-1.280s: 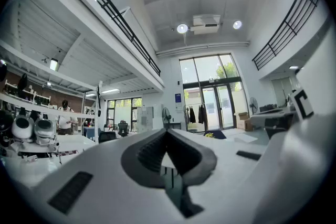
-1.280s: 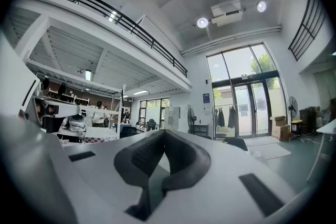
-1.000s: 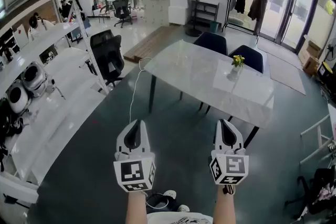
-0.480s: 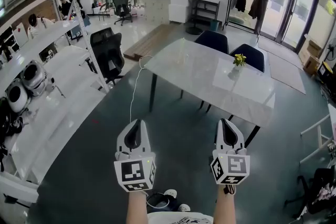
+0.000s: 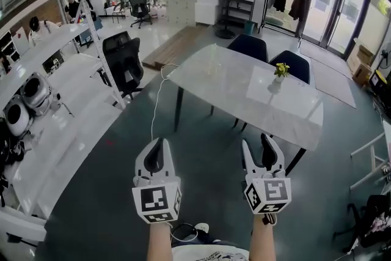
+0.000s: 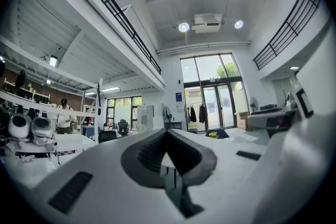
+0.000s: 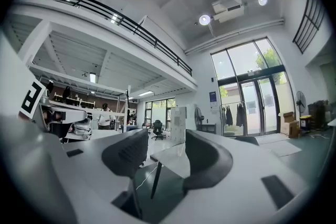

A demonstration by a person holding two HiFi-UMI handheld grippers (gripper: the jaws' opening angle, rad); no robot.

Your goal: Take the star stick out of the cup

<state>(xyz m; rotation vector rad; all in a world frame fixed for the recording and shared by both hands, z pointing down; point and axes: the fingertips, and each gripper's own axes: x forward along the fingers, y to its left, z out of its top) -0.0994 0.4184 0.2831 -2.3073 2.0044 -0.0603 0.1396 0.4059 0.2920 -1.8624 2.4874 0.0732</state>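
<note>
1. Above the dark floor point(image 5: 201, 131), short of the worktop point(image 5: 232, 85), both grippers hover; neither cup nor star stick shows in any view.
2. On the left gripper point(image 5: 160, 147) the fingers are closed and empty; on the right gripper point(image 5: 256, 147) they are opening on nothing.
3. Best find the cup first, then come down over the stick with spread fingers.
4. A second ago the right fingers were closed.

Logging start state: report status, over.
Left claw shut, empty. Right claw opening, empty. Cup far off on table, stick in it. Nothing blocking.
</note>
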